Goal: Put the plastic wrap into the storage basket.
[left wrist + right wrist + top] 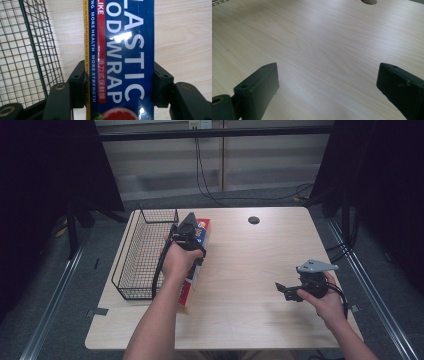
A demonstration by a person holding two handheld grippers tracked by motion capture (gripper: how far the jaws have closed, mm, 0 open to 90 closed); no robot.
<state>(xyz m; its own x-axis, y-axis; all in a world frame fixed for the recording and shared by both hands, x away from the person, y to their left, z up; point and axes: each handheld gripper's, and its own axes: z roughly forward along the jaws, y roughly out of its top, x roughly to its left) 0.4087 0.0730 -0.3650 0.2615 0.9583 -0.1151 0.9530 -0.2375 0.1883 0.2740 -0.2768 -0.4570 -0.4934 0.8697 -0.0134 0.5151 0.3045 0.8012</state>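
Box of plastic wrap sits between the jaws of our left gripper, long and narrow, lying on the table with its length running straight ahead of the gripper. Both pads press its long sides, one against the yellow edge, one against the blue edge; the grip looks closed on it, near the end closest to us. Basket stands just left of the gripper, its wire wall close beside the box but apart from it.

Our reading: the step is to lift the box and set it in the basket. We hold near one end, so the far end will likely sag or swing; we should lift slowly, keep the wrist level, and raise enough that the far end clears the wire rim before moving left. The basket is long in the same direction, so we keep the box parallel to it and lower flat.

Right gripper hovers well off to the right over bare table, jaws spread wide, holding nothing. It can stay out of the way.
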